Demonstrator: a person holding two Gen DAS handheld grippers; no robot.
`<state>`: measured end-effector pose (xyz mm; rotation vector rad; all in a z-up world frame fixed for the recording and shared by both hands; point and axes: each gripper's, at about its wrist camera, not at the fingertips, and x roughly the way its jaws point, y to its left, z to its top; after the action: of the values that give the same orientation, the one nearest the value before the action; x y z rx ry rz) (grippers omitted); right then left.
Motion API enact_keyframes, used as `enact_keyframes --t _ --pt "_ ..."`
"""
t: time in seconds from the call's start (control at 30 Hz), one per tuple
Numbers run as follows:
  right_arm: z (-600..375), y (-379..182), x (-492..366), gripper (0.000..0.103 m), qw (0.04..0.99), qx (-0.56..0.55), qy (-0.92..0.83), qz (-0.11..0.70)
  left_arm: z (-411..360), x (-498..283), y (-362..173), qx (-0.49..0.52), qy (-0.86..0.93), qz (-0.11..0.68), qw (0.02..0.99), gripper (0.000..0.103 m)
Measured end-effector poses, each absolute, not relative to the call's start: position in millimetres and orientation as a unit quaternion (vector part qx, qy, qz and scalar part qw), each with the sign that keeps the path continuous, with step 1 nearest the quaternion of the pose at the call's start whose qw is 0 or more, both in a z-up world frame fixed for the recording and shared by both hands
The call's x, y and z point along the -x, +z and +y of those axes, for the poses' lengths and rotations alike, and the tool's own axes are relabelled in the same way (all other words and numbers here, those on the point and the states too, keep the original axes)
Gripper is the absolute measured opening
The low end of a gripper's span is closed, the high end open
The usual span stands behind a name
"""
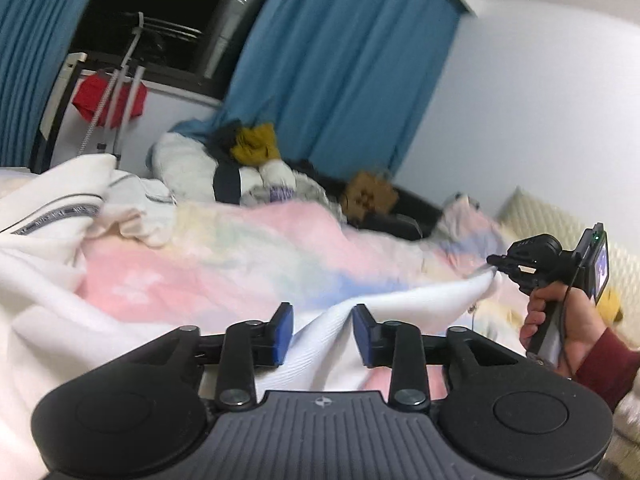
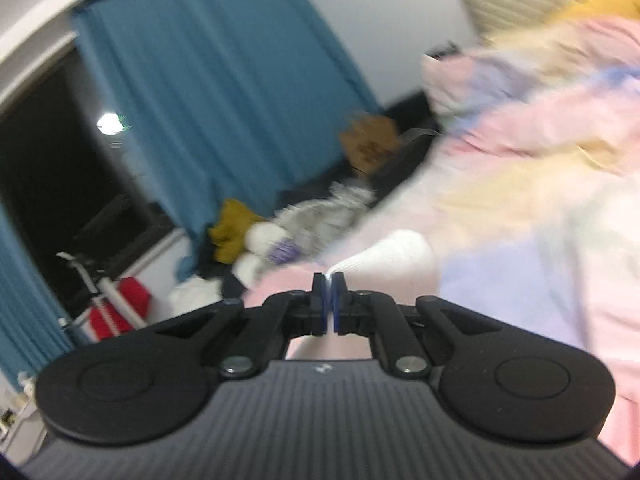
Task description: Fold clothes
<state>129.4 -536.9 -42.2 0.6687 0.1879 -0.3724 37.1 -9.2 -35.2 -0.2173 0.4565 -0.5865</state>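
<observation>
Blue curtains (image 1: 340, 60) flank a dark window (image 1: 160, 12); pastel blanket (image 1: 240, 248) covers the bed

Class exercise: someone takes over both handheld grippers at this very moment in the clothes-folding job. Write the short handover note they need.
Left gripper: open, its blue pads either side of a raised ridge of the white garment, not clamped.
Right gripper: shut on a corner of the white garment, lifted off the pastel blanket.
Things: the garment lies spread and rumpled across the blanket; a white piece with grey stripes lies bunched at far left. More clothes are heaped by the blue curtain.
Done: one corner gripped.
Left: close the left gripper on the fabric, stretch the garment flat, fold it. No finished fold shows.
</observation>
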Motion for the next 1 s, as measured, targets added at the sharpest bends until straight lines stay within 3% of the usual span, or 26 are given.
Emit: enact_keyframes --t 0.17,0.27,0.4,0.53,0.73,1.0 --pt "-554 -89 -124 0.005 0.907 -0.333 -0.21 0.147 -14 -21 -31 0.076 -0.265 0.222 0.935 0.069" --pt "-560 -109 -129 0.006 0.898 -0.34 -0.222 0.171 1 -10 -23 0.092 -0.239 0.23 0.939 0.077" --pt "-547 -108 -139 0.006 0.918 -0.283 -0.219 0.169 45 -9 -20 0.187 -0.172 0.274 0.927 0.077" --pt "-549 -110 -134 0.006 0.913 -0.304 -0.217 0.165 92 -22 -35 0.293 -0.076 0.335 0.892 0.077" --pt "-563 -115 -129 0.006 0.898 -0.346 -0.223 0.157 132 -22 -62 0.377 0.014 0.391 0.839 0.078" --pt "-550 -97 -123 0.005 0.913 -0.315 -0.239 0.099 173 -20 -113 0.494 0.068 0.427 0.754 0.075"
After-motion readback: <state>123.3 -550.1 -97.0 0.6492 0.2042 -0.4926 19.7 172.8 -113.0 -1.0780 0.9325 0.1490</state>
